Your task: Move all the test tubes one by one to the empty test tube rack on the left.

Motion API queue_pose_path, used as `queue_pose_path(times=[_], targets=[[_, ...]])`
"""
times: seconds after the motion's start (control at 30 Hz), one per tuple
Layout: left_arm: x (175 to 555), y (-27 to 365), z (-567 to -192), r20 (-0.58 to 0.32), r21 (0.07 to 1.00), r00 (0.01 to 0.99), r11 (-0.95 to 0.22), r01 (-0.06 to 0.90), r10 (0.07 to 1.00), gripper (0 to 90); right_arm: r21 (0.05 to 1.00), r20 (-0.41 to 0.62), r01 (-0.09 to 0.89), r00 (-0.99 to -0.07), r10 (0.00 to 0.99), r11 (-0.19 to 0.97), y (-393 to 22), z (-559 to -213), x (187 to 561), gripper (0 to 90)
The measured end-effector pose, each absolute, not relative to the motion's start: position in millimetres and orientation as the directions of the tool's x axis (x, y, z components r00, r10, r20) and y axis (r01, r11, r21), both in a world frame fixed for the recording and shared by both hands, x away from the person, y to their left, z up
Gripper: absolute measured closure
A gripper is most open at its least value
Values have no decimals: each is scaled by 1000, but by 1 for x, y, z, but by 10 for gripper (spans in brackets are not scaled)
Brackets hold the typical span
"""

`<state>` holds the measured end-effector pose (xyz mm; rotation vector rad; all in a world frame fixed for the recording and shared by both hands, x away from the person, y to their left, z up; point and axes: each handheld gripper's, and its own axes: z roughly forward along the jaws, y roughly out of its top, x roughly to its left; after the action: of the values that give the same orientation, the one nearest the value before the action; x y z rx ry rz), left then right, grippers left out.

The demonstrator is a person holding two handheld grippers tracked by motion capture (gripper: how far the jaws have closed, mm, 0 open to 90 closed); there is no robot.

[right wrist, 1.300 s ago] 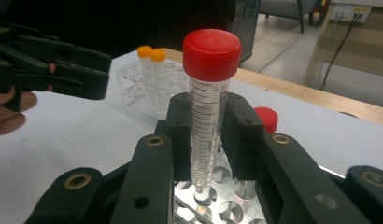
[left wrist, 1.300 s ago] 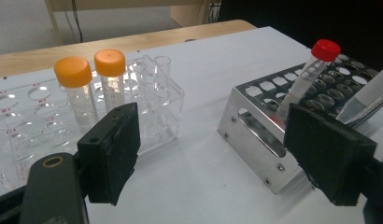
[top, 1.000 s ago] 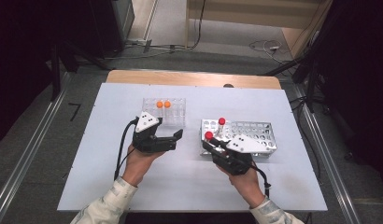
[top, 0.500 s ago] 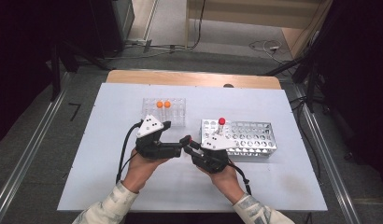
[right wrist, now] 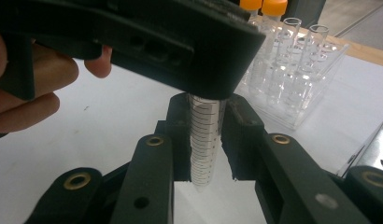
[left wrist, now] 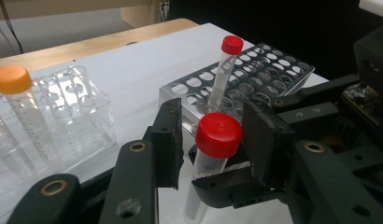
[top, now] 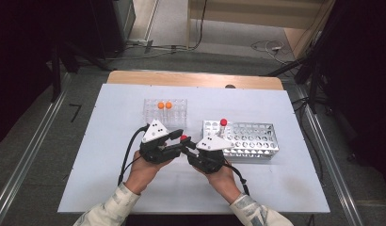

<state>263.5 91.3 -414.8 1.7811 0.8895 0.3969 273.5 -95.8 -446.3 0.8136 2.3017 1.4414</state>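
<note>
Closing on the cap (left wrist: 218, 134), the left tongs (left wrist: 213, 140) could twist the tube (right wrist: 204, 140) loose from the shut right tongs (right wrist: 206, 140), dropping it.

We see a pale counter (top: 106, 169) with a strip of bare wood along its far edge, standing on a grey floor (top: 36, 141). Directly on the counter rest two racks: a clear plastic rack (top: 165, 114) towards the far left of the middle, holding two orange-capped tubes (top: 164, 106), and a perforated metal rack (top: 250, 139) to its right, well apart from it, with one red-capped tube (top: 223, 126) upright in a hole near its left end
</note>
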Motion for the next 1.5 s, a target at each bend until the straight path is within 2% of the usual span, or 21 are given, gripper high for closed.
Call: queue_pose_path(times=[0.17, 0.3, 0.5, 0.67, 0.93, 1.5], targets=[[263, 88, -417, -132, 907, 673, -185, 378, 727, 677, 894, 41, 302, -792, 610, 331, -97, -446, 273, 710], [264, 89, -417, -137, 905, 672, -184, 384, 728, 693, 893, 40, 302, -791, 610, 333, -97, -446, 274, 706], [268, 100, -416, -149, 908, 648, -156, 389, 747, 696, 887, 48, 304, -808, 587, 346, -101, -444, 274, 471], [276, 116, -416, -171, 907, 599, -113, 406, 782, 697, 882, 54, 312, -812, 581, 354, -116, -440, 271, 387], [284, 137, -415, -181, 910, 532, -65, 410, 827, 697, 872, 52, 329, -799, 599, 363, -142, -445, 265, 354], [312, 171, -399, -173, 917, 415, -7, 398, 893, 697, 871, 56, 362, -745, 665, 333, -186, -444, 262, 353]])
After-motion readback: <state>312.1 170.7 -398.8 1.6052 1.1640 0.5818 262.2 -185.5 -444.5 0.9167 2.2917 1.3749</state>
